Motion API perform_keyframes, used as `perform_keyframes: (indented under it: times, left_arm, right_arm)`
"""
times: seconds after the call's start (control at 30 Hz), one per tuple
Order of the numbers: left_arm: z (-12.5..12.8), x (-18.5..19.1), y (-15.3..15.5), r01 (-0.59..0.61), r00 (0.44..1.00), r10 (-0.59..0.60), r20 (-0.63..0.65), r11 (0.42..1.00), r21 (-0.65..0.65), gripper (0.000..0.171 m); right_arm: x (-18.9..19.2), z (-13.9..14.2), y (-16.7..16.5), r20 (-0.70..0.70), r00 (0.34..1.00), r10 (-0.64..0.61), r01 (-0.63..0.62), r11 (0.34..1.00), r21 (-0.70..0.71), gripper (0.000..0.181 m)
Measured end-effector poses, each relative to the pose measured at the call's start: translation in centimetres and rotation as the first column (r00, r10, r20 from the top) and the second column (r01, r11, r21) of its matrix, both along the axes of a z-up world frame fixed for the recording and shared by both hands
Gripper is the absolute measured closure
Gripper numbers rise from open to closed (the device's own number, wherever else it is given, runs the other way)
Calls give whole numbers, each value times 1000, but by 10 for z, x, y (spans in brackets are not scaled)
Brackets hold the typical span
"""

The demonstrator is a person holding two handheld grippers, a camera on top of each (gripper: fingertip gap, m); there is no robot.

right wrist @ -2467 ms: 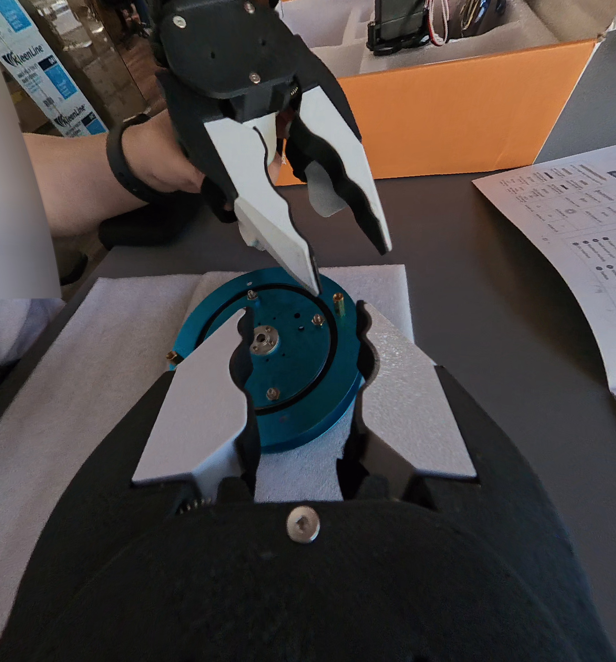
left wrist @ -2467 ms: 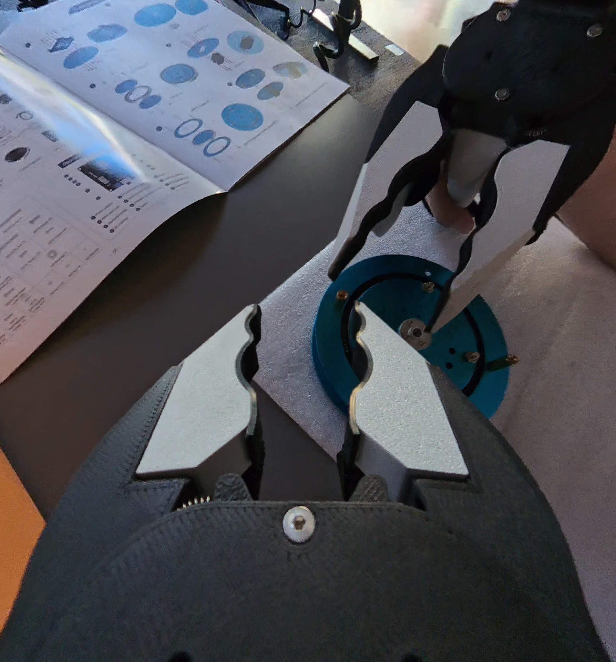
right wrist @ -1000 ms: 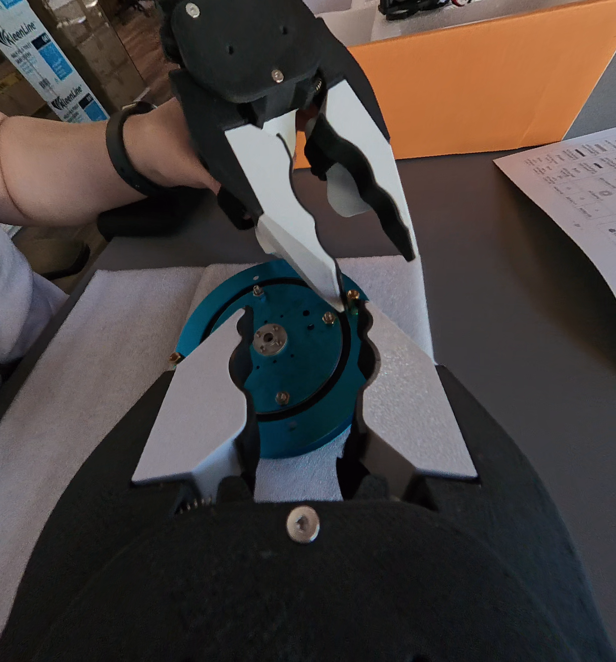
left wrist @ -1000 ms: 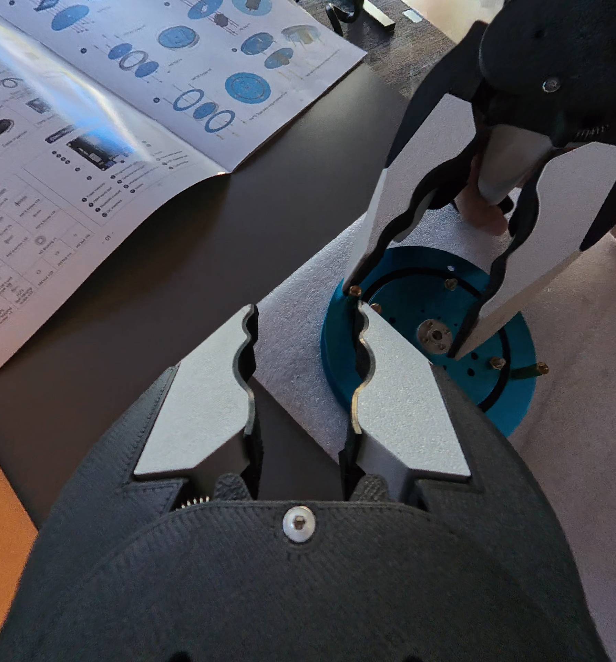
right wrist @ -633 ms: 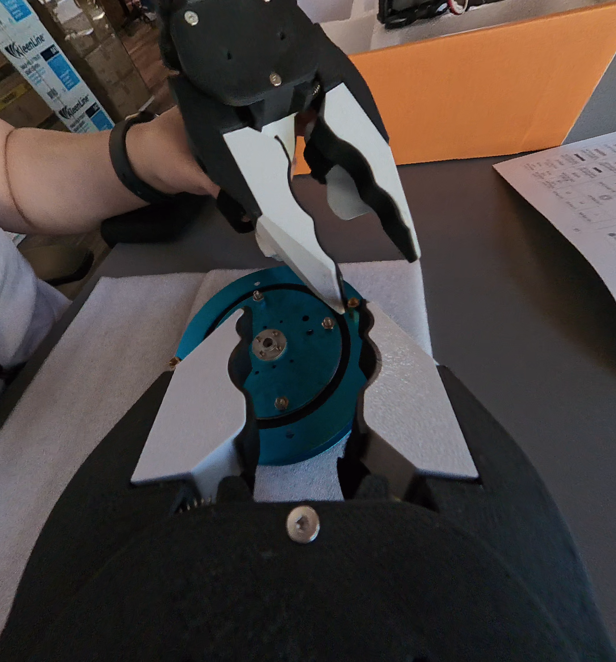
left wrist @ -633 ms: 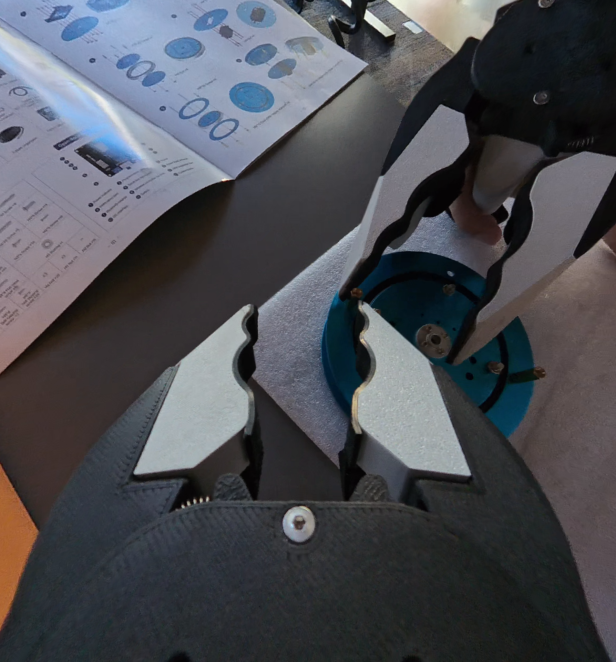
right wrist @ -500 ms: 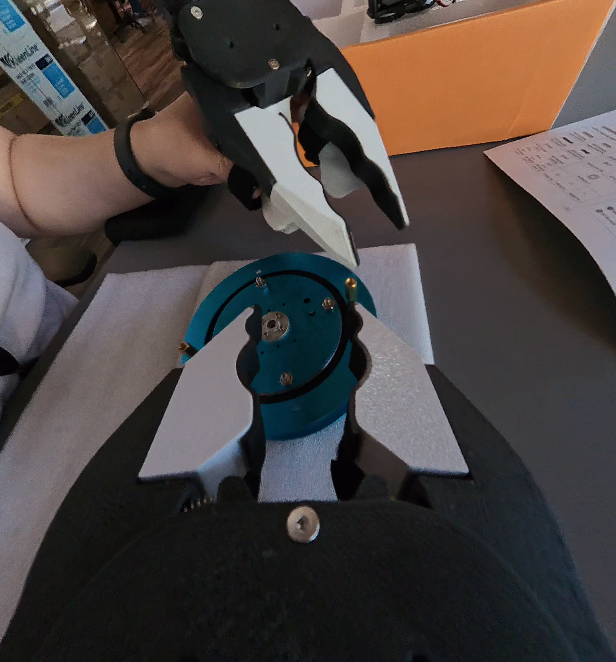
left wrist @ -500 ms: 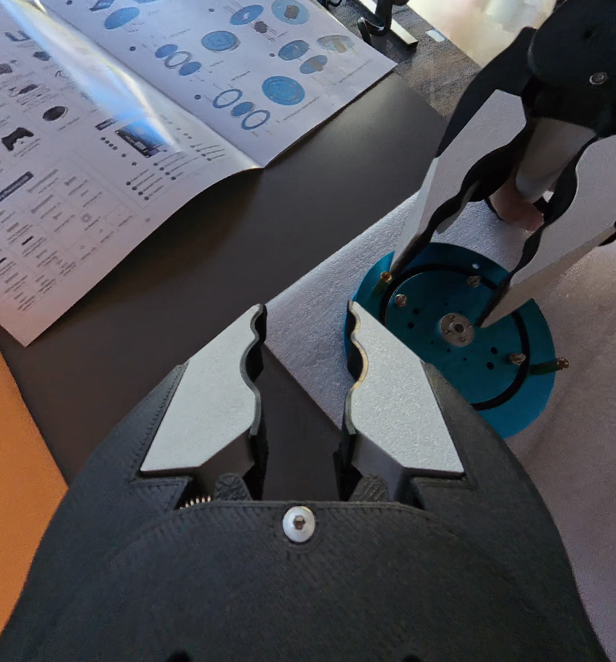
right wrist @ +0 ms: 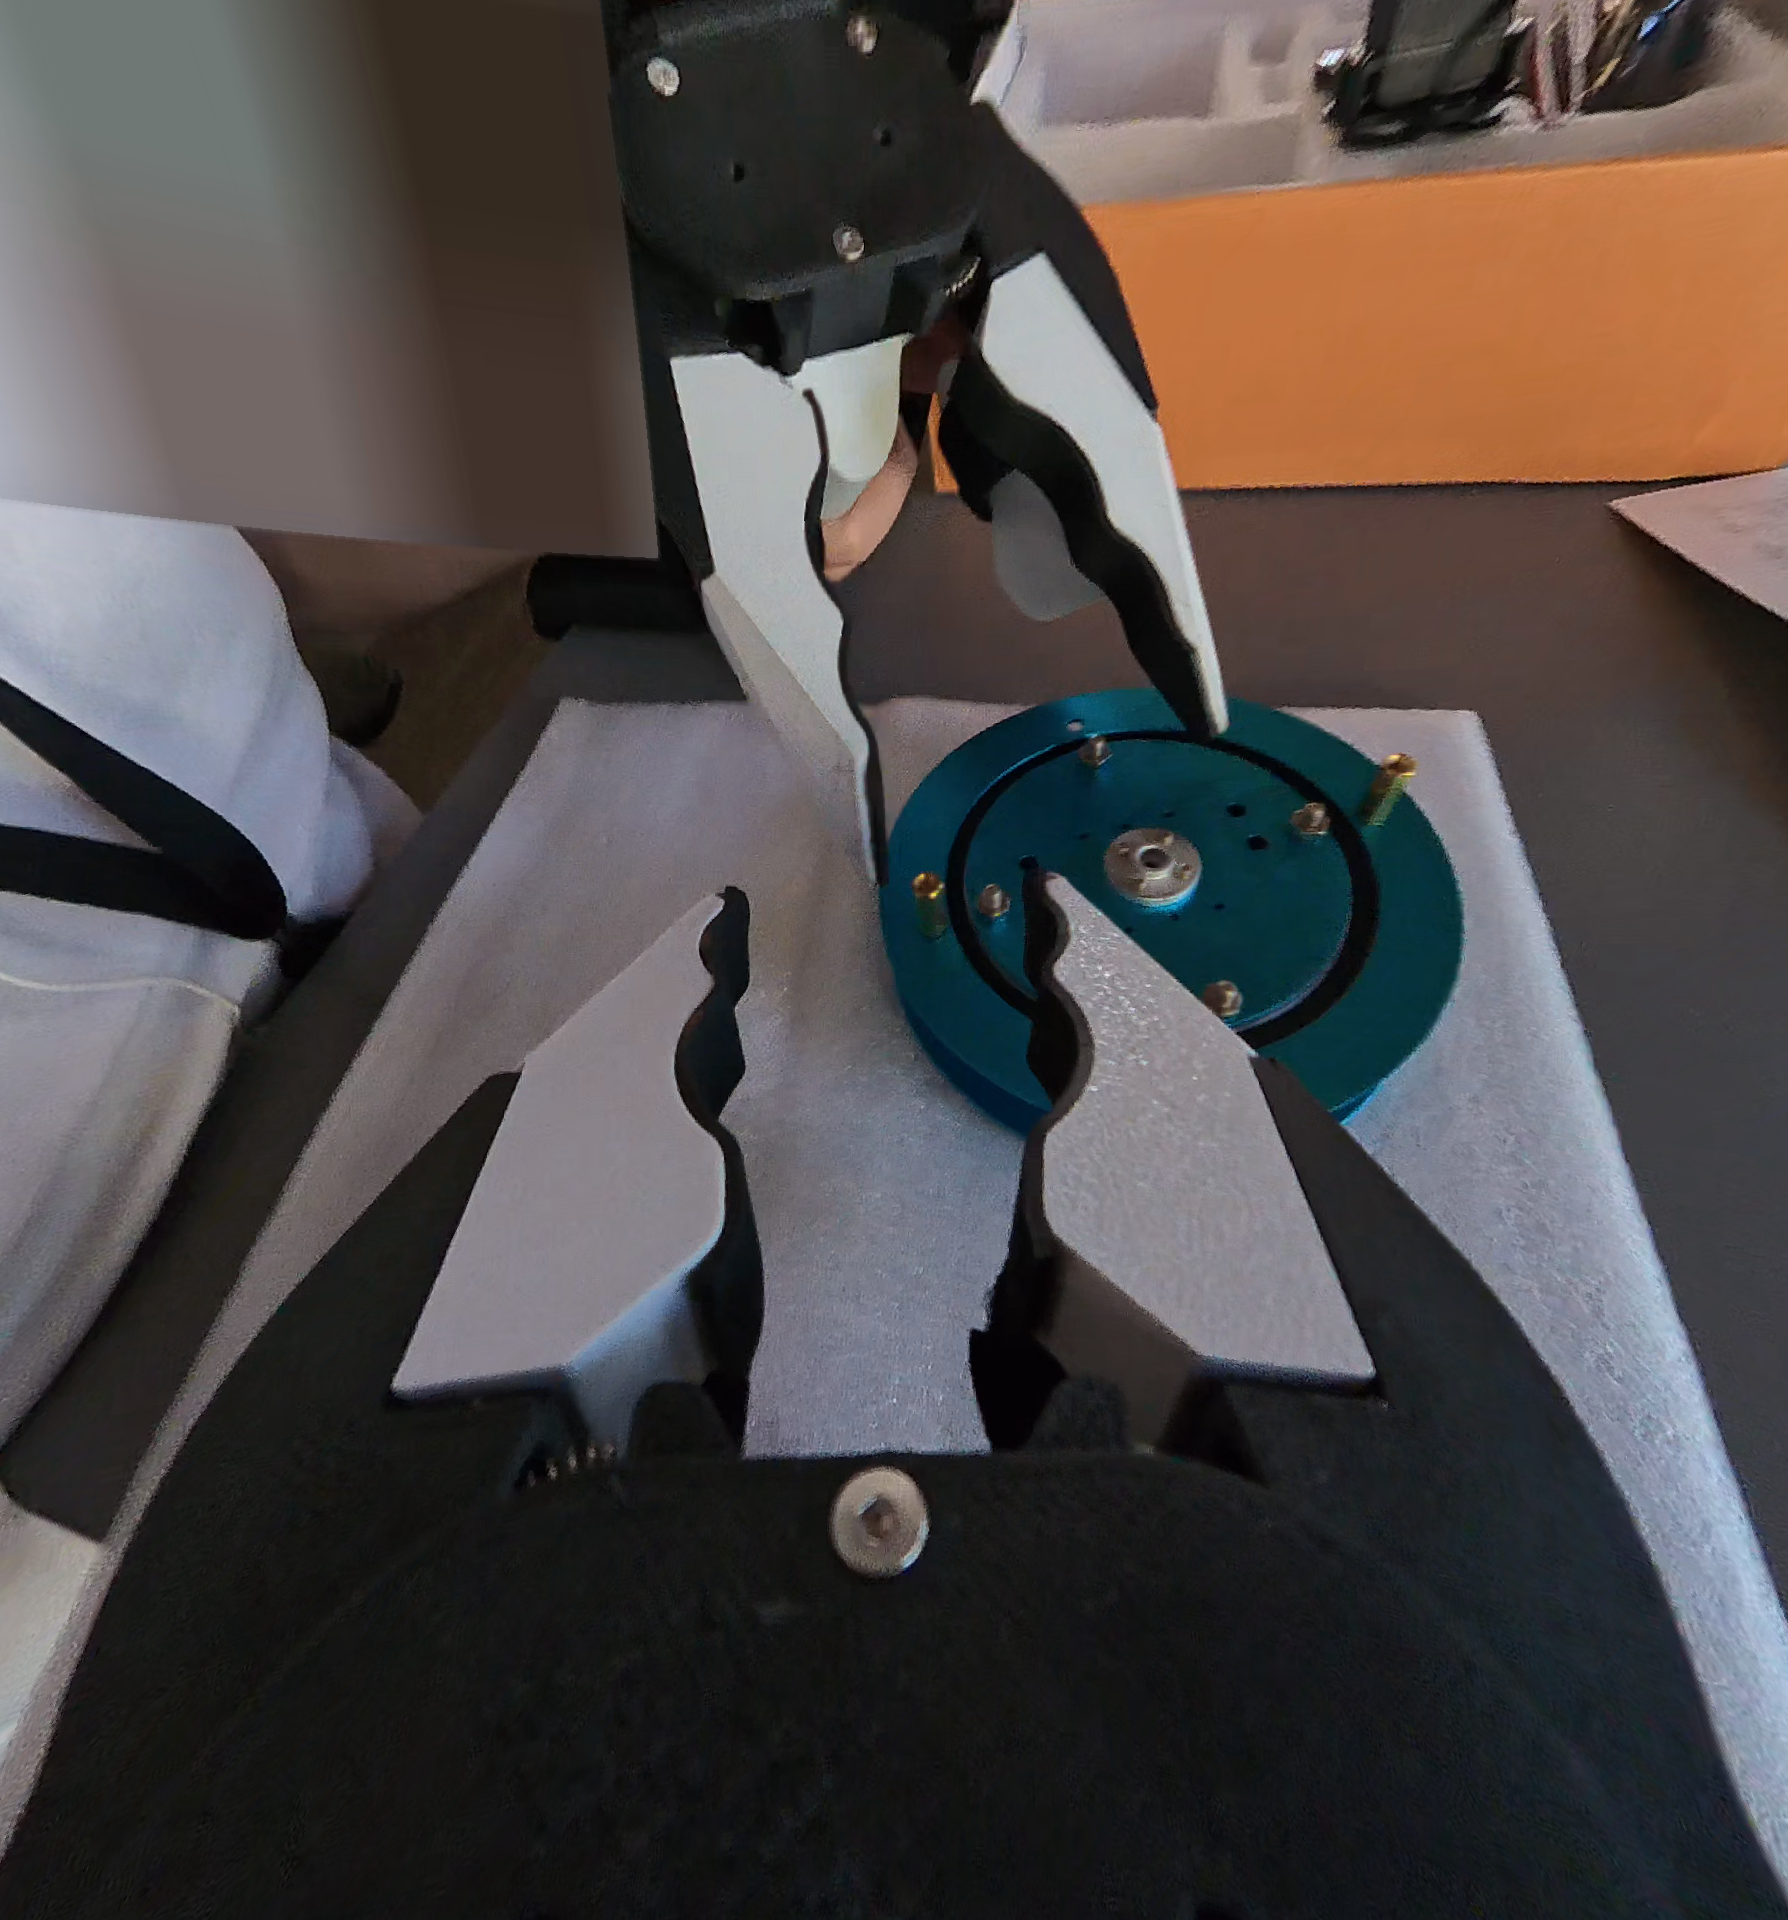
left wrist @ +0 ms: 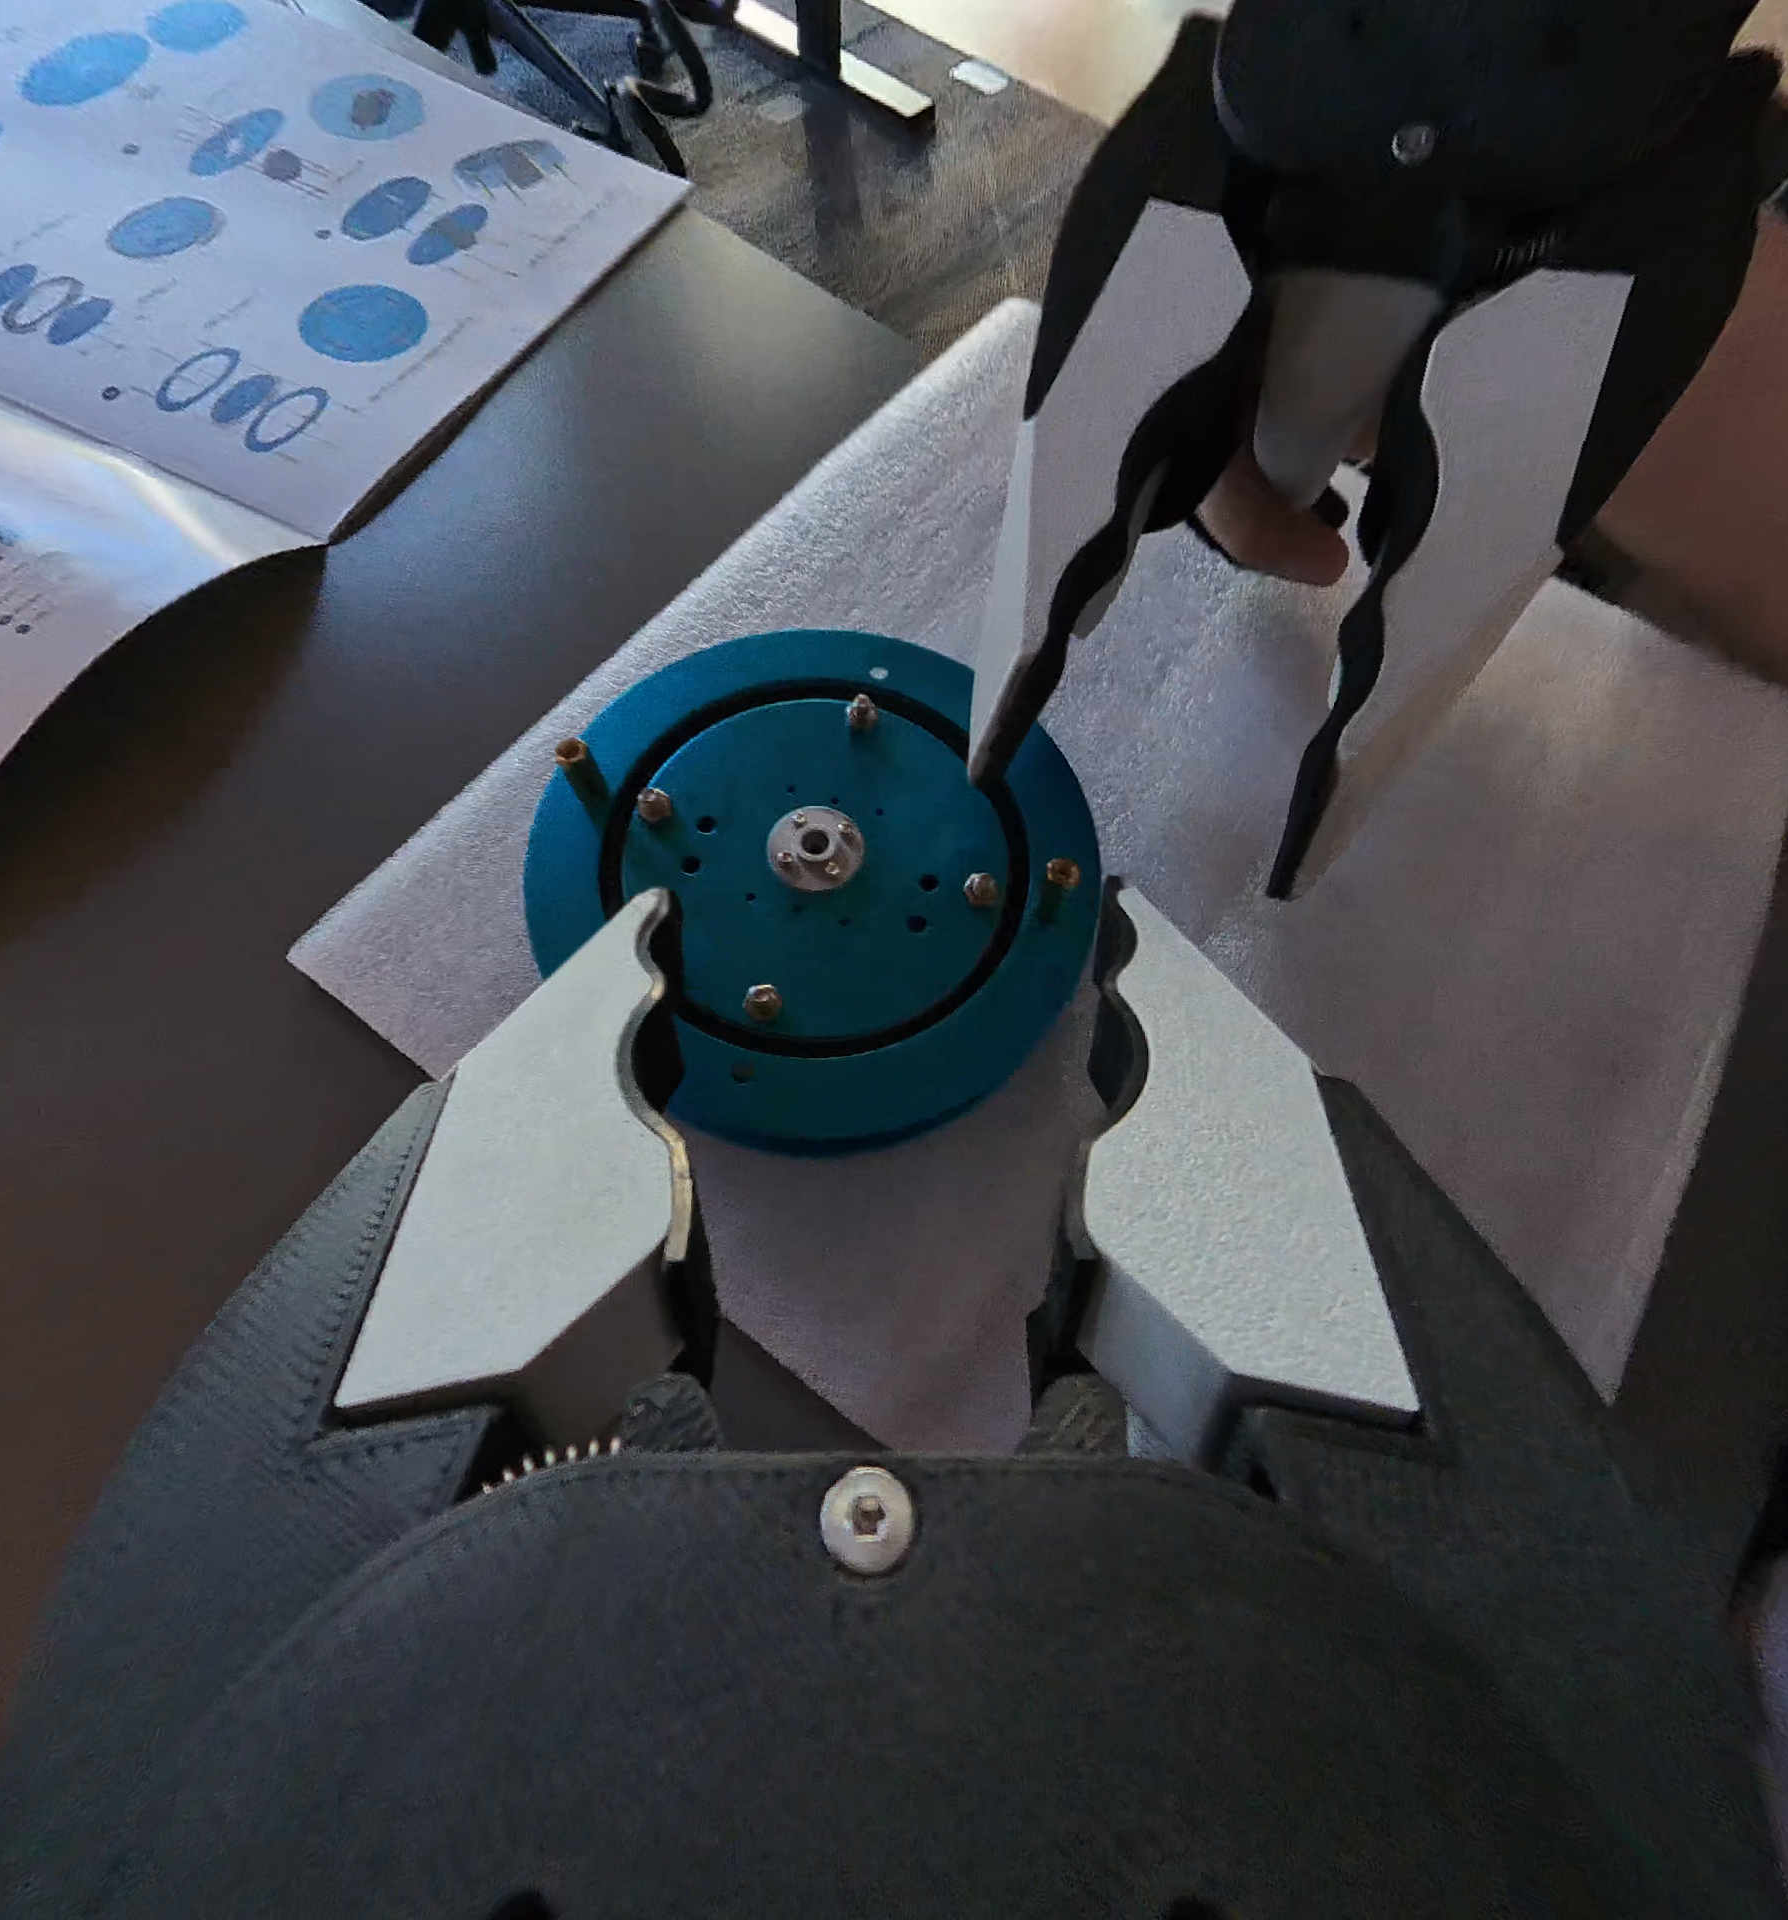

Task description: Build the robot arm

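A blue round metal disc [left wrist: 869,935] with a silver hub and brass standoffs [left wrist: 578,764] lies on a white foam sheet [left wrist: 1492,935]. My left gripper [left wrist: 882,899] is open wide and empty, its fingers on either side of the disc's near edge. My right gripper [right wrist: 885,891] is open and empty; its right finger is over the left part of the disc [right wrist: 1285,914] and its left finger over the foam [right wrist: 869,1195]. In the left wrist view the right gripper [left wrist: 1129,831] has one tip at the disc's far right rim. The left gripper also shows in the right wrist view [right wrist: 1044,800].
An open printed booklet [left wrist: 194,239] lies on the dark table [left wrist: 142,987] left of the foam, and its edge shows in the right wrist view [right wrist: 1763,540]. An orange box [right wrist: 1492,332] stands behind. A person in white clothing [right wrist: 90,935] is close at the left. From the left gripper's tips to the disc [right wrist: 1285,914] is close to 4 cm. It turns up in the left wrist view [left wrist: 752,762] as well.
My left gripper has opened wider and moved right, so the disc now sits between its fingers. My right gripper has shifted left, off the disc's centre, toward the foam.
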State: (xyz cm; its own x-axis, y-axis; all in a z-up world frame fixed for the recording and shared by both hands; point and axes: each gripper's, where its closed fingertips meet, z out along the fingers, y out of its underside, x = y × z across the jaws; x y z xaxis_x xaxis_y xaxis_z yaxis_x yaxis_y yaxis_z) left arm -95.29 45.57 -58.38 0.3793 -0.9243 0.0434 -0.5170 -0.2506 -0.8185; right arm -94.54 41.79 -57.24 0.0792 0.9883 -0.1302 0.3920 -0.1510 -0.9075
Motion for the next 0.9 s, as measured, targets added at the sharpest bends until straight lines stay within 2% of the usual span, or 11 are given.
perform_keyframes:
  times: [0.17, 0.23, 0.3, 0.37, 0.5, 0.6, 0.73, 0.8, 0.9]
  left_arm:
    - [-9, 1, 3, -37, 998, 39, -56, 999, 36, 91]
    - [-12, -1, 5, -50, 997, 52, -64, 998, 35, 90]
    - [-12, -7, 6, -64, 995, 67, -74, 997, 38, 92]
    - [-12, -17, 8, -91, 991, 96, -88, 994, 55, 98]
    - [-5, -11, -1, -60, 997, 61, -54, 998, 22, 94]
    - [-5, -1, 0, -49, 995, 55, -85, 996, 71, 95]
    - [-9, 1, 3, -54, 992, 63, -110, 995, 78, 92]
    - [-7, -5, 0, -58, 991, 68, -112, 994, 90, 94]
    - [-5, -14, -5, -72, 994, 79, -81, 994, 82, 98]
  right_arm:
    - [-8, -16, -14, 127, 988, 85, -89, 996, 25, 128]
    - [-7, -20, -17, 144, 986, 77, -83, 996, 32, 127]
    - [-2, -19, -19, 143, 988, 58, -62, 998, 25, 128]
    - [1, -15, -25, 122, 991, 60, -61, 998, 1, 138]
    - [-4, -10, -13, 90, 996, -5, 2, 1000, 29, 129]
    - [-13, -13, -13, 87, 996, 12, -14, 1000, 26, 126]
    - [-10, -18, -18, 103, 995, 14, -17, 1000, 25, 126]
    - [-1, -18, -20, 117, 993, 7, -8, 1000, 14, 140]
    - [0, -10, -15, 62, 998, -32, 32, 999, 6, 134]
